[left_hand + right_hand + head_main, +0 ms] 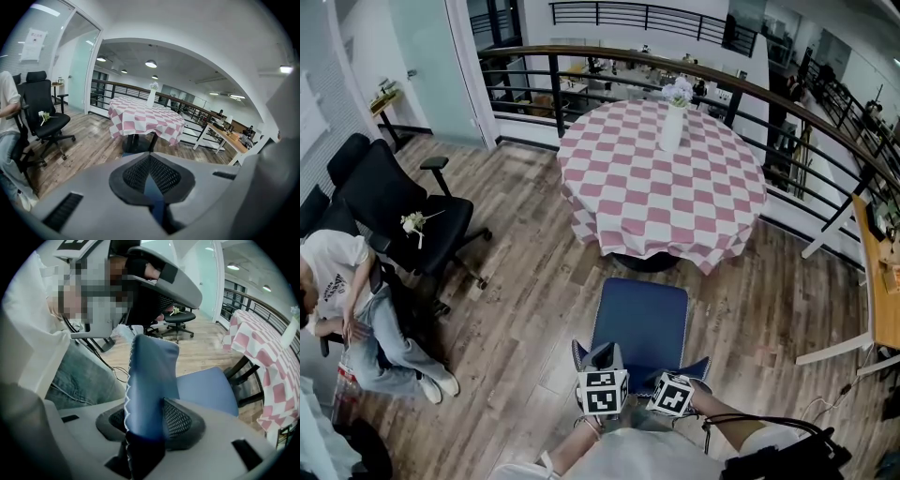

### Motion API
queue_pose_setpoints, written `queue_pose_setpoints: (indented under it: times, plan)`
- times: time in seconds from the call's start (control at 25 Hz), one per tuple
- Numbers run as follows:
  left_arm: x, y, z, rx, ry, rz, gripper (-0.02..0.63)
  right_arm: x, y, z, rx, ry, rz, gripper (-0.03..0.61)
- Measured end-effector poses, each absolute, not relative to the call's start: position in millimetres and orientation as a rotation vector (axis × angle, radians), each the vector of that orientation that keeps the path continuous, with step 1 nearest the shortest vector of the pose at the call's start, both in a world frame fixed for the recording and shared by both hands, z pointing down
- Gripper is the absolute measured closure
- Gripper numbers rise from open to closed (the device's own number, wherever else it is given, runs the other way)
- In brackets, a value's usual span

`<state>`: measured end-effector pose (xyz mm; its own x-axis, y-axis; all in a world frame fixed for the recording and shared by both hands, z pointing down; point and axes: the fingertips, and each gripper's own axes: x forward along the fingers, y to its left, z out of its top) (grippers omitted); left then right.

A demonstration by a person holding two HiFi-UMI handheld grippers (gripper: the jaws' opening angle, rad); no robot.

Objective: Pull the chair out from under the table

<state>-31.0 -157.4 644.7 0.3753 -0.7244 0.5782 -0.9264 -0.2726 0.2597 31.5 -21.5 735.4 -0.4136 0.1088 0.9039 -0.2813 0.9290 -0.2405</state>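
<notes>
In the head view the blue chair (642,323) stands on the wood floor, clear of the round table (661,187) with its pink-and-white checked cloth. Both grippers sit at the top of the chair's backrest. My left gripper (602,356) is at its left corner; in the left gripper view this gripper (151,180) is shut on a thin blue strip of the backrest (153,194). My right gripper (675,377) is at the right part. In the right gripper view the backrest (152,376) stands between the spread pads of that gripper (145,423), which is open; the seat (206,390) lies beyond.
A white vase (673,127) stands on the table. A black office chair (403,216) and a seated person (356,300) are at the left. A curved railing (787,122) runs behind the table, a wooden desk (886,281) is at the right, and a cable (825,408) lies on the floor.
</notes>
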Motion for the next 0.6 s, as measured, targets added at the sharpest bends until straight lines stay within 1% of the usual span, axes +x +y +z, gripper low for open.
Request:
queue_pose_setpoints:
  times: [0.08, 0.2, 0.6]
  plan:
    - [-29, -158, 644, 2.083, -1.413, 0.475, 0.612, 30, -23, 739, 0.127, -1.982, 0.438, 0.411]
    - [-26, -159, 644, 2.086, -1.403, 0.483, 0.612, 30, -24, 737, 0.106, -1.991, 0.420, 0.402]
    - [-15, -158, 655, 2.062, -1.325, 0.523, 0.612, 41, -20, 709, -0.004, -1.954, 0.477, 0.402]
